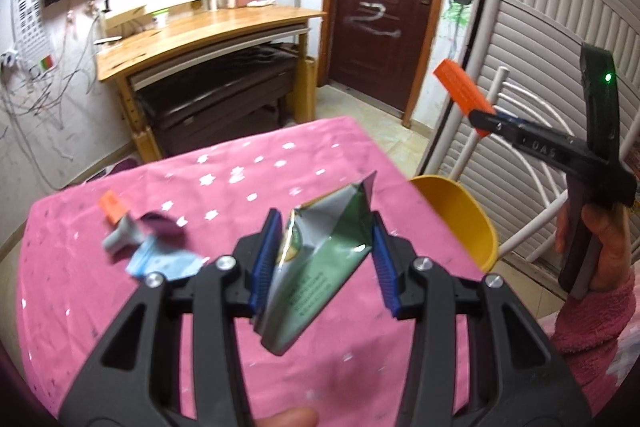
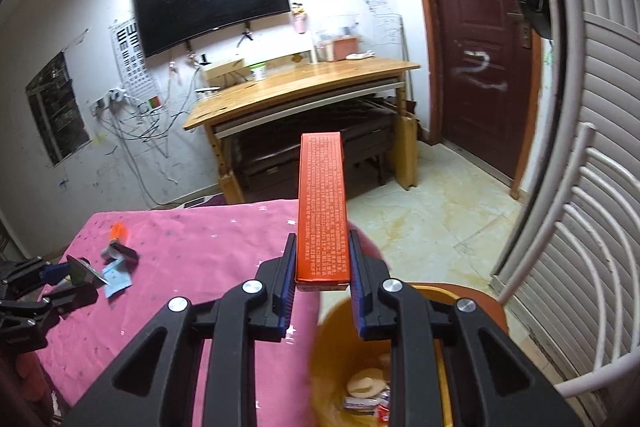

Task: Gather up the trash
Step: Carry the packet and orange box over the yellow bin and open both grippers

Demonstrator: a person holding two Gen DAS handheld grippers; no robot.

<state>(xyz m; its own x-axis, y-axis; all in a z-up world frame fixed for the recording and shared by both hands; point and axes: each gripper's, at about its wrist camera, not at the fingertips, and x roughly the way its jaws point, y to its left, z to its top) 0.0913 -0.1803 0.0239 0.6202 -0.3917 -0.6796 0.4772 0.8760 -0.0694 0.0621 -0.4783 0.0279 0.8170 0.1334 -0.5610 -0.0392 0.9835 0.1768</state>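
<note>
My left gripper (image 1: 324,259) is shut on a crumpled green and silver foil wrapper (image 1: 324,267), held above the pink tablecloth (image 1: 120,307). My right gripper (image 2: 322,273) is shut on a long orange box (image 2: 322,211) and holds it over the yellow bin (image 2: 340,367). In the left wrist view the right gripper (image 1: 484,115) with the orange box (image 1: 460,87) hangs above the bin (image 1: 456,211). More trash lies on the cloth at the left: a small tube with an orange cap (image 1: 116,223), a dark purple scrap (image 1: 164,223) and a light blue wrapper (image 1: 164,263).
The bin stands on the floor off the table's right edge and holds several wrappers (image 2: 368,395). A white metal chair (image 2: 580,267) is to its right. A wooden desk (image 2: 300,87) and a brown door (image 2: 476,39) are beyond the table.
</note>
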